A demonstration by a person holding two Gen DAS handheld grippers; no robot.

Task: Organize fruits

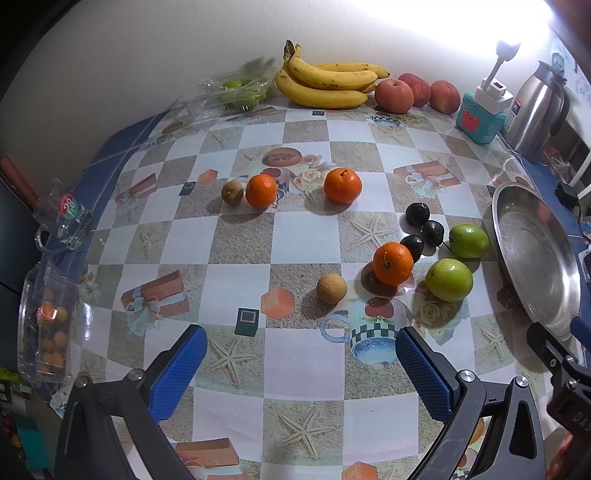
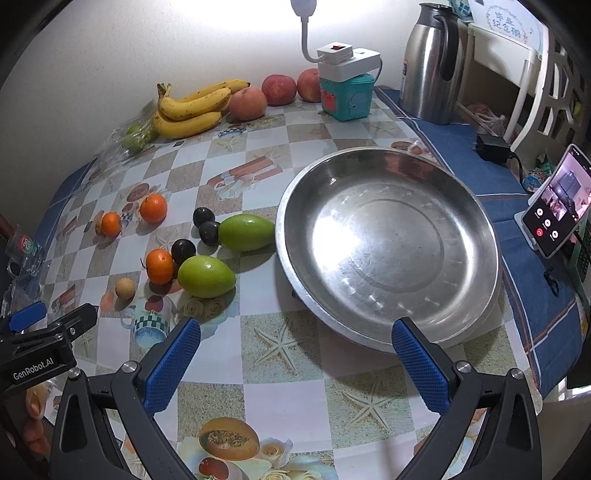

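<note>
My right gripper [image 2: 295,362] hangs released; the nearer green fruit [image 2: 206,277] lies forward-left, its long axis crosswise, beside the bowl [image 2: 480,229].

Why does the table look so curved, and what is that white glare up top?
Left wrist view: fisheye bends the table; the lamp washes out the top-right wall. Right wrist view: the same lamp blows out top centre and glints off the metal bowl.

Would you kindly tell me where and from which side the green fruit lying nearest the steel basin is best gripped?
Grip the green fruit across its narrow middle, coming from above with open jaws. It lies on its side, long axis pointing at the steel basin, so its flanks are probably the easiest hold. A dark plum touches its far end, and the basin rim crowds the other; I would avoid an end-on approach.
</note>
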